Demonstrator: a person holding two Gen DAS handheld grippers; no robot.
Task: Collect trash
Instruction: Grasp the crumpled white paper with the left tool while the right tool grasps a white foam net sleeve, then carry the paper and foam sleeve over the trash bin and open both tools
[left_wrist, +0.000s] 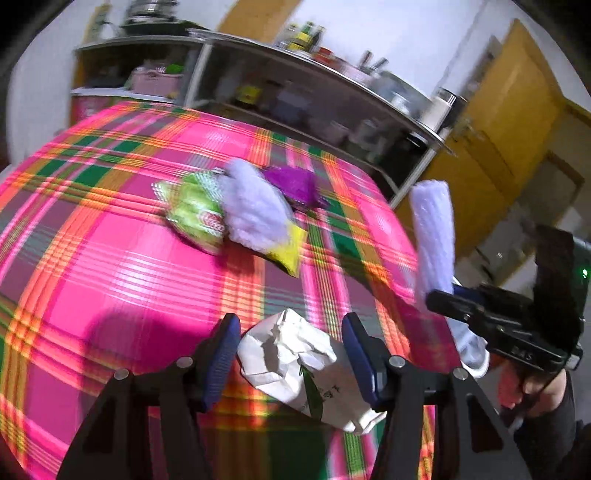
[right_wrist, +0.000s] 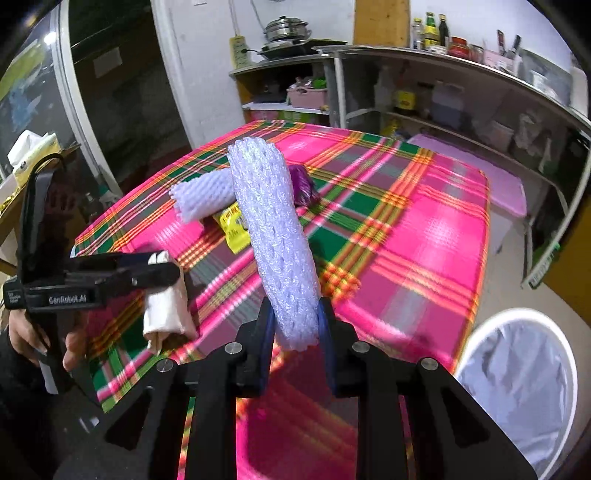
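My left gripper (left_wrist: 290, 354) is shut on a crumpled white paper bag (left_wrist: 295, 365), held above the plaid tablecloth (left_wrist: 110, 258); the bag also shows in the right wrist view (right_wrist: 166, 306). My right gripper (right_wrist: 295, 328) is shut on a white foam net sleeve (right_wrist: 273, 236) that stands up from its jaws; the sleeve also shows in the left wrist view (left_wrist: 434, 236). On the table lie another foam net (left_wrist: 251, 206), a green wrapper (left_wrist: 195, 214), a yellow packet (left_wrist: 288, 251) and a purple wrapper (left_wrist: 291, 181).
A white bin with a liner (right_wrist: 517, 384) stands on the floor right of the table. Metal shelves with bottles and pots (right_wrist: 461, 96) line the far side. A yellow door (left_wrist: 509, 122) is at the right.
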